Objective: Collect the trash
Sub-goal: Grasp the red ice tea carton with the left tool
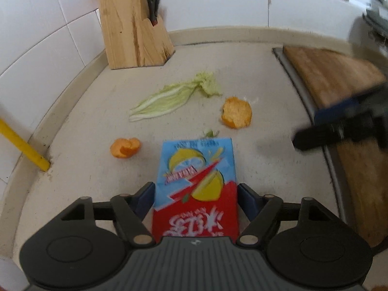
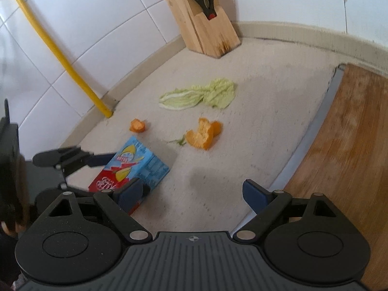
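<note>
The left tongs (image 1: 196, 194) pinch the drink carton (image 1: 196, 181) low in the frame; the right tongs (image 2: 194, 194) stand spread, empty. Still left on the table (image 1: 97, 126): cabbage leaf (image 1: 169, 97) and two orange peels (image 1: 237, 112), mid-frame.

A carton (image 1: 196, 189) printed in blue and red with yellow lemon pictures and white lettering is seen. At its 12 o'clock, a pale green leaf (image 1: 174, 97) with white ribs is shown. Orange peels (image 1: 237, 112) are seen on the speckled beige counter (image 1: 84, 126). White tiles (image 2: 80, 24) are crossed by a yellow pipe (image 2: 55, 48).
</note>
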Motion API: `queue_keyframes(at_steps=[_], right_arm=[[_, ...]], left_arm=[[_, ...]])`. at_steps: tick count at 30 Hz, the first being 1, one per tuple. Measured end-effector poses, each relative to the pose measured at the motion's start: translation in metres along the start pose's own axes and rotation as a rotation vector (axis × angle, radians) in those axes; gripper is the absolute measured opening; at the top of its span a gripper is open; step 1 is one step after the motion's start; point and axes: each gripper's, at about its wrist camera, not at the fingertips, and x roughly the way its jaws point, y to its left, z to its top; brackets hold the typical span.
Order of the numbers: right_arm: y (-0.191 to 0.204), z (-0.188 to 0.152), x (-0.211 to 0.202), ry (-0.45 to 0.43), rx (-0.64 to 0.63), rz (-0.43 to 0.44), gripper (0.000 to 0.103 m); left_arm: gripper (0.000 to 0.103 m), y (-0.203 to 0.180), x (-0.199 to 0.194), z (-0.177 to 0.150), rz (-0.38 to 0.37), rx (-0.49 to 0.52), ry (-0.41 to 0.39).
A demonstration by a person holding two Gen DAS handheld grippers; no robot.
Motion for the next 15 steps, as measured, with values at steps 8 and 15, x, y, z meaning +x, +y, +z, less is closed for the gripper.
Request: queue_keyframes(at_steps=[8,15], right_arm=[[0.003,0.02,0.01,-0.022,-0.057,-0.033,0.093],[0.01,0.028,0.025,-0.014,-0.108,-0.044,0.09]], left_arm=[[0.062,0.011,-0.021,-0.01,0.032,-0.109,-0.036],[0.062,0.025,-0.036,-0.017,0.037,-0.186,-0.069]])
